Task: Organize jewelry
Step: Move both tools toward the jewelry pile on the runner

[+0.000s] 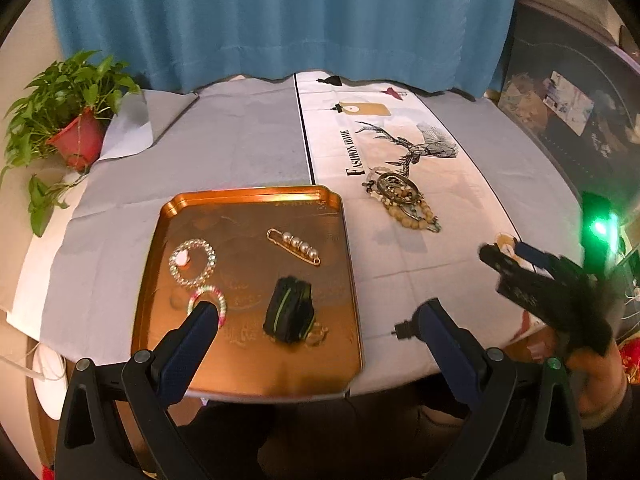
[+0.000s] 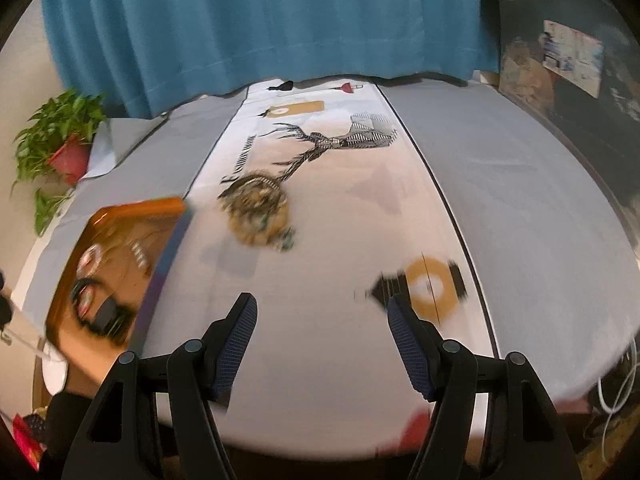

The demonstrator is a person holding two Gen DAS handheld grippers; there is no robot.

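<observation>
A copper tray [image 1: 248, 376] lies near the table's front edge. In it are a rhinestone ring brooch [image 1: 192, 263], a small multicoloured ring [image 1: 208, 304], a gold pearl pin [image 1: 294, 246] and a black folded item with a green stripe [image 1: 289, 312]. A heap of bead bracelets [image 1: 404, 200] rests on the white printed runner; the right wrist view shows the heap [image 2: 258, 212] blurred. My left gripper [image 1: 320, 316] hangs open above the tray's front part. My right gripper [image 2: 322, 320] is open over bare runner, short of the heap; from the left wrist camera it [image 1: 508, 254] appears at the right, empty.
A potted plant [image 1: 76, 136] stands at the far left corner. A blue curtain [image 1: 280, 20] hangs behind the table. A grey cloth [image 1: 224, 148] covers the table beside the runner [image 2: 340, 200]. Dark shelving with clutter [image 1: 568, 120] is at the right.
</observation>
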